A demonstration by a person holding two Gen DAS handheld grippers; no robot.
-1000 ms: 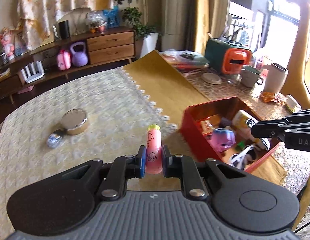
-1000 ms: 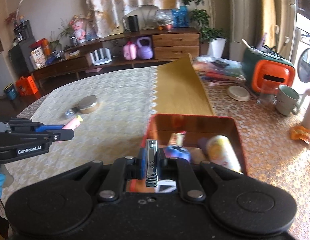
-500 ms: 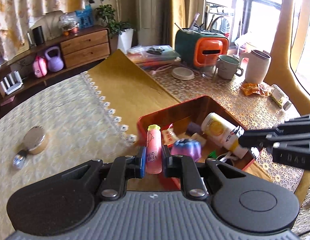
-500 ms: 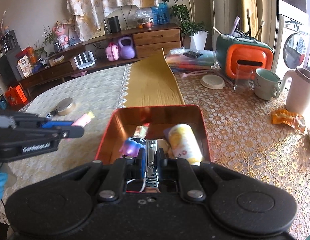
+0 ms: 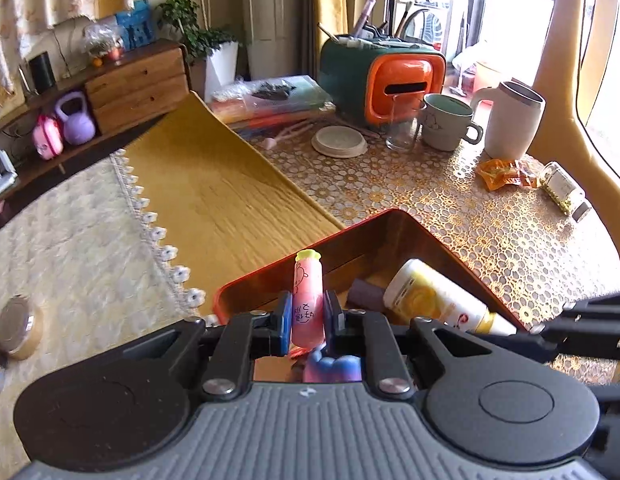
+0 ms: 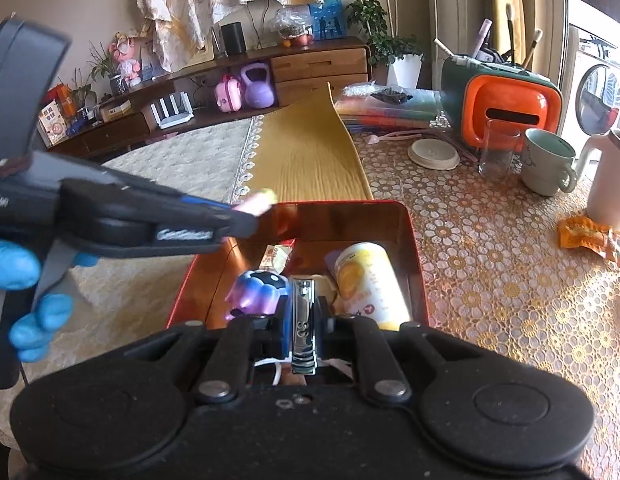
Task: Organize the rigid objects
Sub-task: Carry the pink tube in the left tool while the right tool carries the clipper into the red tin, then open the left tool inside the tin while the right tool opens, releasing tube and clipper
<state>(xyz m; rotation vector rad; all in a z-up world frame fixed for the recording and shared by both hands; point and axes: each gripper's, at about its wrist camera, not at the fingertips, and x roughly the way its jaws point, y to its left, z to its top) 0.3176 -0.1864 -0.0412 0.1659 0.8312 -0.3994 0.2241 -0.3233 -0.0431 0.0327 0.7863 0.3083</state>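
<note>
Over the red tin [image 6: 414, 248], left gripper [image 5: 307, 314] tilts down, pinching a pink tube [image 5: 307, 300] upright; right gripper [image 6: 303, 320], also angled down, clamps a nail clipper [image 6: 303, 328] above the tin's near end.

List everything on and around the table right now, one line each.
pink tube: 1, pink with yellow cap, held in left gripper over the tin
nail clipper: 1, silver, held in right gripper over the tin
tin: 1, red, on the table
yellow bottle: 1, yellow and white, lying in the tin
purple toy: 1, purple and blue, in the tin
round case: 1, silver and gold, on the cream cloth
organizer: 1, green and orange, far side of the table
mugs: 2, pale green and white, beside the organizer
glass: 1, clear, before the organizer
snack wrapper: 1, orange, near the white mug
left gripper: 1, black, shut
right gripper: 1, black, shut
gloved hand: 1, blue, holding the left gripper
</note>
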